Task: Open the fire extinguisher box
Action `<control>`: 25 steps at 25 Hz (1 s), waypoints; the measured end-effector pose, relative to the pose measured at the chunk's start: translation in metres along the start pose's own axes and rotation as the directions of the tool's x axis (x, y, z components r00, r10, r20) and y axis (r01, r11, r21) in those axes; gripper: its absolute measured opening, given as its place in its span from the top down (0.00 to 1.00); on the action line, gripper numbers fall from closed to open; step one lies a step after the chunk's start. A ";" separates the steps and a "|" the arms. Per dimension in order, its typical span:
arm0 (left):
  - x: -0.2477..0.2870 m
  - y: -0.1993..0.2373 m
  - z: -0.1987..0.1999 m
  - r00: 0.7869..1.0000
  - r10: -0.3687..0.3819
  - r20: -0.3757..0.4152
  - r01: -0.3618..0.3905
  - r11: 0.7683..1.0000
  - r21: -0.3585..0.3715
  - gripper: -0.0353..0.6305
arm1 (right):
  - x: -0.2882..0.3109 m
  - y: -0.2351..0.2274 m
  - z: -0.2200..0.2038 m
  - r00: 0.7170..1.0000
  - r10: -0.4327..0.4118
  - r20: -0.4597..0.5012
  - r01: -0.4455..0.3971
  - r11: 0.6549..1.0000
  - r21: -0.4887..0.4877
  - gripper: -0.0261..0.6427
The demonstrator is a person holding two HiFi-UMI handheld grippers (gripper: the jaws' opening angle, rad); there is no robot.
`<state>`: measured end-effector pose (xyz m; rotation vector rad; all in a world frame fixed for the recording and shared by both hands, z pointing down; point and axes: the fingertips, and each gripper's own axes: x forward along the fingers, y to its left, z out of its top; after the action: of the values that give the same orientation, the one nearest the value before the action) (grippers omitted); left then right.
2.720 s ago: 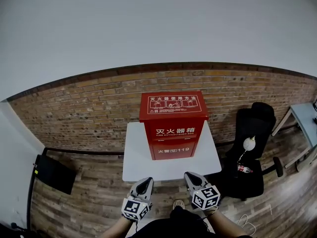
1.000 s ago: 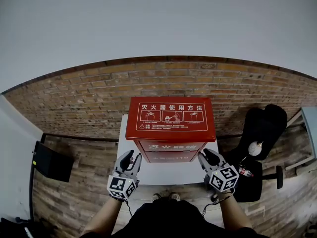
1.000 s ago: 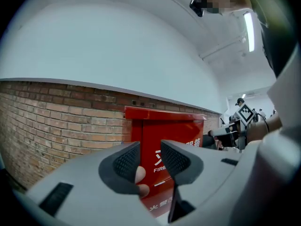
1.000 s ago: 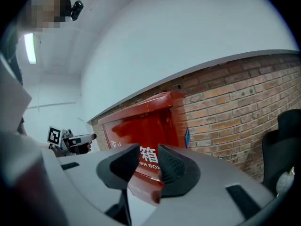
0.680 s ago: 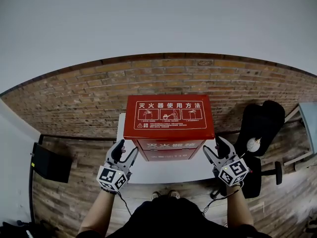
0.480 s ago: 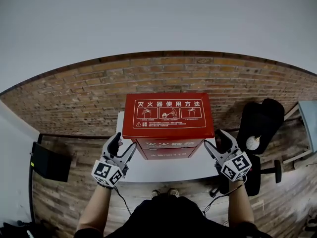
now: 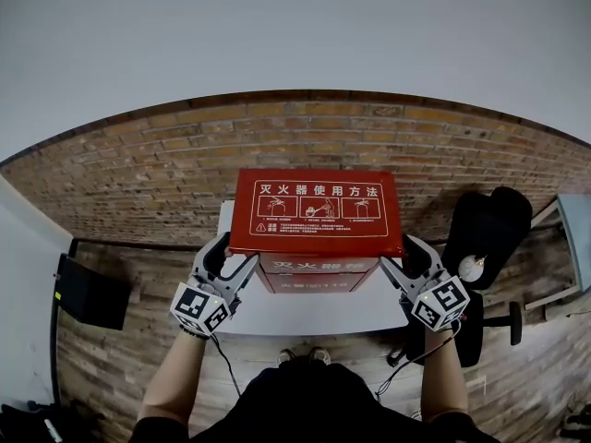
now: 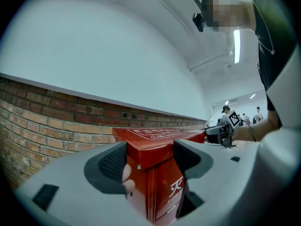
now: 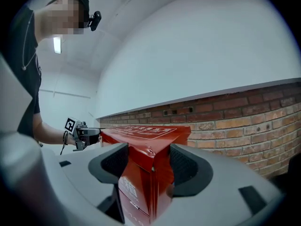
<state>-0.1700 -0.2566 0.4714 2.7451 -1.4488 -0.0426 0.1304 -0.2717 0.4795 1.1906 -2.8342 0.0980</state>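
Note:
The red fire extinguisher box (image 7: 319, 273) stands on a small white table (image 7: 305, 310). Its flat lid (image 7: 317, 212), with white print, lies on top and overhangs the body. My left gripper (image 7: 229, 258) is at the lid's front left corner. Its jaws are opening, and the lid corner (image 8: 150, 152) sits between them, close to both pads (image 8: 113, 166). My right gripper (image 7: 406, 258) stands wide at the front right corner, with the lid corner (image 9: 150, 154) in the gap. In neither gripper view do the pads visibly press on the lid.
A brick wall (image 7: 138, 169) runs behind the table. To the right stands a black office chair (image 7: 485, 224), and past it a grey desk edge (image 7: 577, 238). A flat black object (image 7: 88, 293) leans at the left. The floor is wood planks.
Both grippers moved up and apart from in front of the table to the lid's two front corners. Their jaws spread wider, and the head camera came closer over the box.

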 end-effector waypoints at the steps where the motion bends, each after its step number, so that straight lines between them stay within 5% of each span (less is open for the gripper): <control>1: 0.000 0.000 0.000 1.000 0.000 0.001 0.000 1.000 0.003 0.41 | 0.000 -0.001 0.000 1.000 -0.006 0.000 0.006 1.000 0.001 0.54; 12: 0.000 -0.004 0.005 1.000 0.014 -0.027 -0.012 0.998 0.061 0.41 | -0.002 0.001 0.006 0.999 -0.040 -0.034 0.040 0.999 0.008 0.54; 21: 0.014 0.000 0.063 1.000 0.004 0.018 -0.006 0.997 0.082 0.41 | 0.003 -0.007 0.073 0.999 0.003 0.048 -0.006 0.997 0.073 0.54; 25: 0.026 0.011 0.094 0.997 0.028 0.069 -0.036 0.993 0.110 0.41 | 0.014 -0.013 0.105 0.996 -0.010 0.088 0.011 1.000 -0.012 0.54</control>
<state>-0.1687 -0.2859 0.3778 2.8331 -1.5578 -0.0562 0.1262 -0.2997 0.3768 1.2373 -2.8983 0.0278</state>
